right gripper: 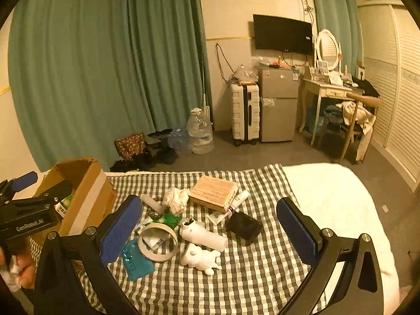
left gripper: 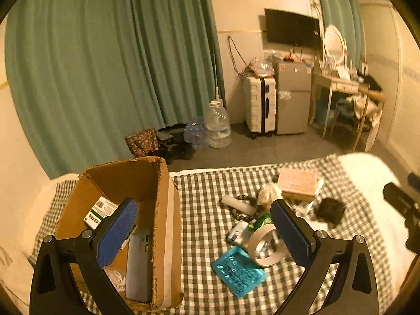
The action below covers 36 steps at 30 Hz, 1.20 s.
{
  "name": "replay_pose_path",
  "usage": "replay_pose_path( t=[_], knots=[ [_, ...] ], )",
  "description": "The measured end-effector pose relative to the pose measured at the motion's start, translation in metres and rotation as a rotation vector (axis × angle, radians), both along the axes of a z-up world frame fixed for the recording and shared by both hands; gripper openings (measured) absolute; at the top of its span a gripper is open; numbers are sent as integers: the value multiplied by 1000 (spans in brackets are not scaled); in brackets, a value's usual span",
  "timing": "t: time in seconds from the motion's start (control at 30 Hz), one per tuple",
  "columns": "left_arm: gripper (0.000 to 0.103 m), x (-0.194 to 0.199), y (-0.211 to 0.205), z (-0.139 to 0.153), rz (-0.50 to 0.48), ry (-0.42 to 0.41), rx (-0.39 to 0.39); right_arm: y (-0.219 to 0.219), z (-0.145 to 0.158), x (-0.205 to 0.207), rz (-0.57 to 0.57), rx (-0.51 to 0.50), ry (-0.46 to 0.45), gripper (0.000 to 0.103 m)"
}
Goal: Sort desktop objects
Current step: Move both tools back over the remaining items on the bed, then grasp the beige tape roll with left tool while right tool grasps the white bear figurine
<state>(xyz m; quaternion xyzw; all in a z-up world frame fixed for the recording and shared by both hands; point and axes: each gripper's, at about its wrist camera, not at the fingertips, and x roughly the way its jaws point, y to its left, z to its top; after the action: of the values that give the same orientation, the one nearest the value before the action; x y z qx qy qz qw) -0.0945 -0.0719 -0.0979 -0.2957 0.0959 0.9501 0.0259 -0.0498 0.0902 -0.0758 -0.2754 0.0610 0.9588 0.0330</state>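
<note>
With both the left gripper (left gripper: 203, 232) and right gripper (right gripper: 210, 232) wide open and empty, could knock the tape roll (right gripper: 157, 241) at 9 o'clock, or snag the checked cloth (right gripper: 249, 275).

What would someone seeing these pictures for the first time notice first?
Probably the clutter heaped on the checked cloth: a roll of tape, a teal packet beside it, and white figurines nearer the camera. To the left stands an open cardboard box already holding a green-and-white carton. Both the left gripper and right gripper hang open above it all.
</note>
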Motion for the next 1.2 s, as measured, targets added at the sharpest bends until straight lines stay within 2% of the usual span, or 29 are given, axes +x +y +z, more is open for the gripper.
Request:
replay_pose_path(
  t=[0.1, 0.23, 0.3, 0.43, 0.5, 0.6, 0.77, 0.9, 1.03, 1.2],
  knots=[
    [103, -9, 9, -21, -17, -20, -48, 4, -13, -5, -30, 15, -10, 103],
    [103, -22, 12, -51, -71, -99, 16, 7, -33, -1, -82, 32, 59, 103],
    [103, -27, 13, -63, -87, -132, 44, 7, -47, -10, -72, 38, 10, 103],
    [103, -32, 21, -76, -82, -131, 12, 9, -78, -25, -39, 20, -66, 103],
    [103, -37, 27, -83, -95, -159, -5, 9, -90, -29, -26, 1, -84, 103],
    [103, -35, 29, -91, -148, -184, 32, 7, -109, -36, -17, -12, -119, 103],
    [103, -37, 43, -110, -159, -154, -65, 2, -137, -48, 5, 13, -181, 103],
    [103, -47, 43, -126, -151, -182, -72, 3, -157, -60, 34, -53, -239, 103],
    [103, -59, 37, -145, -135, -233, -87, -6, -176, -71, 66, -71, -289, 103],
    [94, -71, 32, -161, -122, -285, -49, -19, -202, -76, 72, -47, -364, 94]
  ],
)
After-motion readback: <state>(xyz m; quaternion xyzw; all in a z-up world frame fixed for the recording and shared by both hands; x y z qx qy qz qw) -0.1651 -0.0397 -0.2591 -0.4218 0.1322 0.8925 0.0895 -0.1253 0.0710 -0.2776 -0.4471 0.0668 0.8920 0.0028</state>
